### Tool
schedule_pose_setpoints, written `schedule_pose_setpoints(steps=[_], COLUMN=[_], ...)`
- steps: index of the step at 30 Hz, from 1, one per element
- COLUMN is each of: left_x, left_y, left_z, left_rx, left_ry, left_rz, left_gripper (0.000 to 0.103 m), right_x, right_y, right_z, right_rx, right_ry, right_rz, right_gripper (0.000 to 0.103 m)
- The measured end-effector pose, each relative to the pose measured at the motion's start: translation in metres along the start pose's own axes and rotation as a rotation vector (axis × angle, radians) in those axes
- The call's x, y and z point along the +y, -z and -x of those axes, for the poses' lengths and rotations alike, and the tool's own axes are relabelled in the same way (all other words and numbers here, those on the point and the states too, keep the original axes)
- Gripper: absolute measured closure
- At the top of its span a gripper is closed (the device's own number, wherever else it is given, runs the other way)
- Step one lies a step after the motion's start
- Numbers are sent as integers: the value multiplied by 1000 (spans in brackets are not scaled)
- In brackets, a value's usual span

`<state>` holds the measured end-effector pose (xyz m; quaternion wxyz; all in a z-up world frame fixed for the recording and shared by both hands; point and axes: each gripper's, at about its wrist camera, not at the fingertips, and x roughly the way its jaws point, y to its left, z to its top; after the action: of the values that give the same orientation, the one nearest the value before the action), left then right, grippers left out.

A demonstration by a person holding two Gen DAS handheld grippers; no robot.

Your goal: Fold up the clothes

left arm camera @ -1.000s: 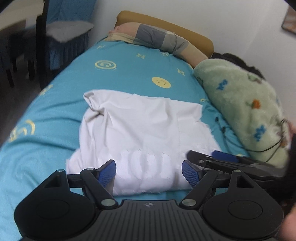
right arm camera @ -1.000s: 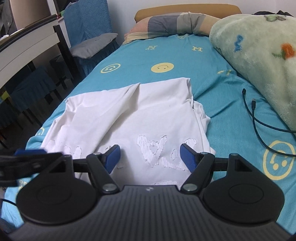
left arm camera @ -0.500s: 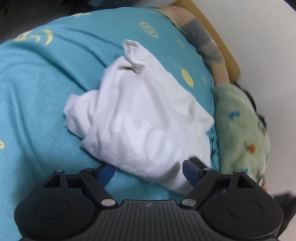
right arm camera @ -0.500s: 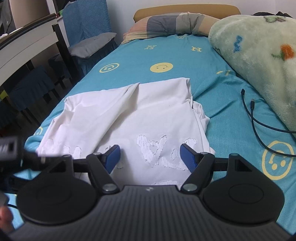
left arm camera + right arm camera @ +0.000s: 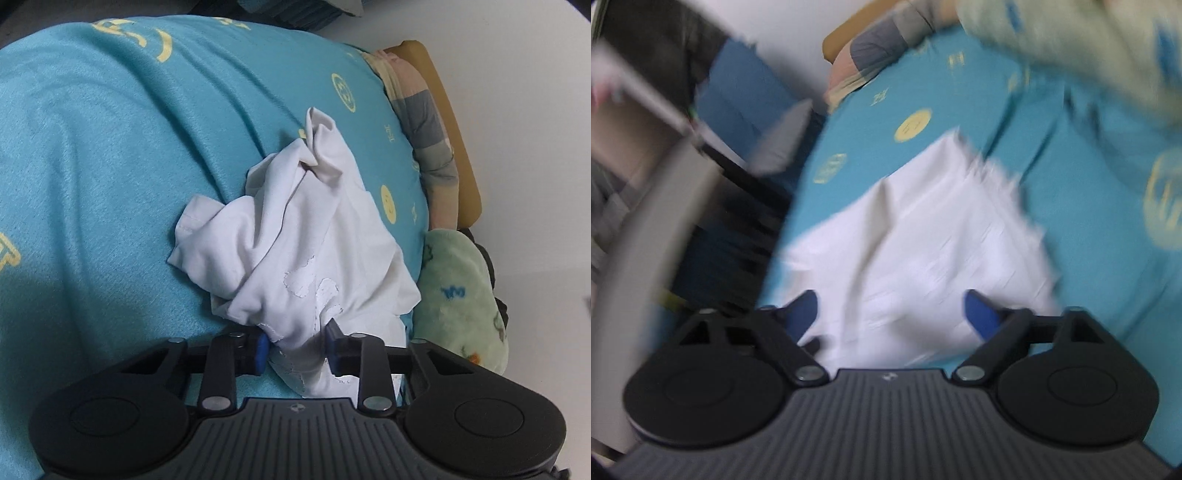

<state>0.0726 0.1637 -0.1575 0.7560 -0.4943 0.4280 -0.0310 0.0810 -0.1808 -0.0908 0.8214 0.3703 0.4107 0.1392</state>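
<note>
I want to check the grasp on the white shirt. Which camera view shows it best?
The left wrist view: it is sharp, and the left gripper pinches a bunched edge of the white shirt. The right wrist view is motion-blurred; there the shirt lies beyond the open right gripper.

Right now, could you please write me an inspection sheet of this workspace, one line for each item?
Surface: bed with turquoise sheet, smiley prints.
Job's things: white T-shirt, bunched and creased, one edge gathered between the left fingers.
Clutter: green plush blanket; striped pillow by the headboard.
Grippers: left gripper shut on the T-shirt; right gripper open above it, view blurred.
Cables: nothing seen.
Surroundings: white wall; blue chair, blurred.
</note>
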Motion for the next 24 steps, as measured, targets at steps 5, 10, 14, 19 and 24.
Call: schedule_pose_setpoints(steps=[5, 10, 14, 19, 24], left_x=[-3, -5, -5, -13, -41], left_y=[1, -1, -1, -3, -4], left_z=[5, 4, 10, 17, 30], left_rx=[-9, -12, -16, -18, 26], left_ry=[24, 35, 53, 76, 100], left_rz=[18, 34, 38, 29, -14], left_gripper=[79, 81, 81, 82, 83], right_x=[-31, -67, -79, -67, -48], right_y=[19, 24, 13, 14, 7], right_z=[-18, -34, -30, -21, 8], right_rx=[119, 85, -8, -55, -118], right_ry=[-99, -69, -25, -14, -36], right_rz=[-284, -501, -534, -455, -373], right_gripper=[14, 17, 45, 72, 79])
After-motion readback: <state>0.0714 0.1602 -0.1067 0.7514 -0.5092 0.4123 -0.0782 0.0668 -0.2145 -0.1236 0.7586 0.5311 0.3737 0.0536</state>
